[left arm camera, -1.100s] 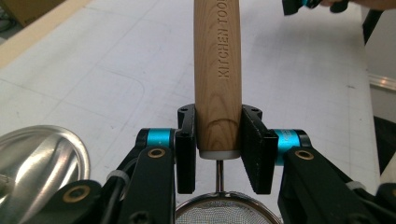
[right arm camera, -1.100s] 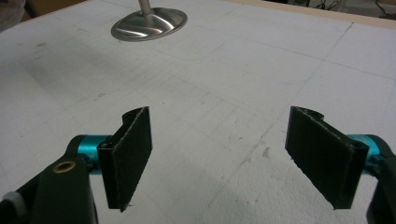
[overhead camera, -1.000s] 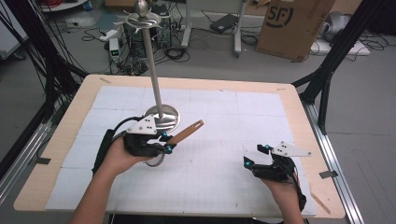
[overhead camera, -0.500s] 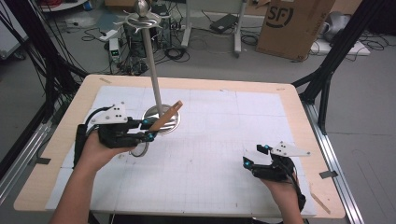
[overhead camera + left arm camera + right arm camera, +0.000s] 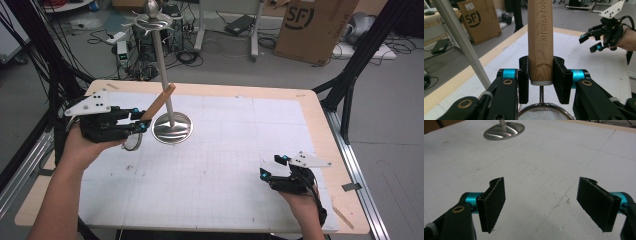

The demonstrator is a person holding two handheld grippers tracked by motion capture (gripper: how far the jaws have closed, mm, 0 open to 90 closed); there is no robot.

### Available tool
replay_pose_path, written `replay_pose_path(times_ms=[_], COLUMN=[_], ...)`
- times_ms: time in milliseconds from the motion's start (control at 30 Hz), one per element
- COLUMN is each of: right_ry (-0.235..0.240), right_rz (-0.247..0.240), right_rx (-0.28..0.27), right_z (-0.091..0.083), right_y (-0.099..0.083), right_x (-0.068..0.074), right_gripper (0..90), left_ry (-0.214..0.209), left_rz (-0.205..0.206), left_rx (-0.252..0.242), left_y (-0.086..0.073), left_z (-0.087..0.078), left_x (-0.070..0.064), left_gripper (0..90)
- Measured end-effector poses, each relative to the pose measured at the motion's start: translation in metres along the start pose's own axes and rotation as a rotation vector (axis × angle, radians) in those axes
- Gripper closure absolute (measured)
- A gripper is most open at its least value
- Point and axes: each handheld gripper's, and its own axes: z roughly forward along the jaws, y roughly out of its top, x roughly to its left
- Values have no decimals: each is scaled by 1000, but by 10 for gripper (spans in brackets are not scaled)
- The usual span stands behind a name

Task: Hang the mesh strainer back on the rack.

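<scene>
1. Clamping a strainer [image 5: 134, 142] by its wooden handle [image 5: 540, 40], the left hand-held gripper [image 5: 141, 121] sits at the left side of the tabletop [image 5: 240, 150], lifted off the surface; in the left gripper view the jaws press both sides of the handle near its lower end; the words "KITCHEN TOOL" run along the wood.
2. Strainer orientation: handle slants up and to the right in the high view, its tip crossing in front of the stand's pole [image 5: 162, 70]; the mesh bowl [image 5: 544, 113] hangs below the jaws, its rim visible at the bottom edge of the left gripper view.
3. Metal stand: round shiny base [image 5: 172, 127] rests on the tabletop just right of the left hand-held gripper; the pole rises upright to hooks at the top [image 5: 150, 20].
4. Right hand-held gripper [image 5: 264, 171]: near the front right of the tabletop, well apart from the stand; jaws spread wide with nothing between them; the right gripper view shows bare white gridded surface between the pads [image 5: 492, 201].
</scene>
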Motion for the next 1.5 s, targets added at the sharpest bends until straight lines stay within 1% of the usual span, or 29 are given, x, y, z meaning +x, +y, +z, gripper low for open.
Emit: replay_pose_path(times_ms=[100,200,333,467,667,767,867,900,1133,1233,1400,1500], right_ry=[1,0,-2,-2,-1,-1,0,0,-2,-1,-2,-2], right_rz=[1,3,4,3,5,7,8,10,8,8,3,8], right_rx=[0,-1,-3,-4,-3,-4,-5,-4,-3,-3,-3,-4], right_z=[0,-1,-1,-1,-1,-2,-2,-2,-2,-2,-1,-2], right_y=[0,0,0,0,0,0,0,0,0,0,0,0], right_x=[0,0,-1,-1,-1,-1,-1,-1,-1,-1,-1,0], right_gripper=[220,220,220,220,220,220,220,220,220,220,220,220], left_ry=[7,7,9,27,56,75,89,91,134,145,169,185], left_rz=[7,21,30,45,44,43,36,39,21,22,18,8], left_rx=[-10,0,4,8,-7,-11,-27,-28,-41,-44,-50,-52], left_y=[6,12,22,35,50,54,57,58,63,66,71,71], left_z=[-2,-2,-5,-9,-18,-23,-26,-27,-35,-39,-42,-42], left_x=[2,3,8,12,18,21,23,24,30,32,35,38], left_gripper=[691,691,691,691,690,690,690,691,691,691,690,690])
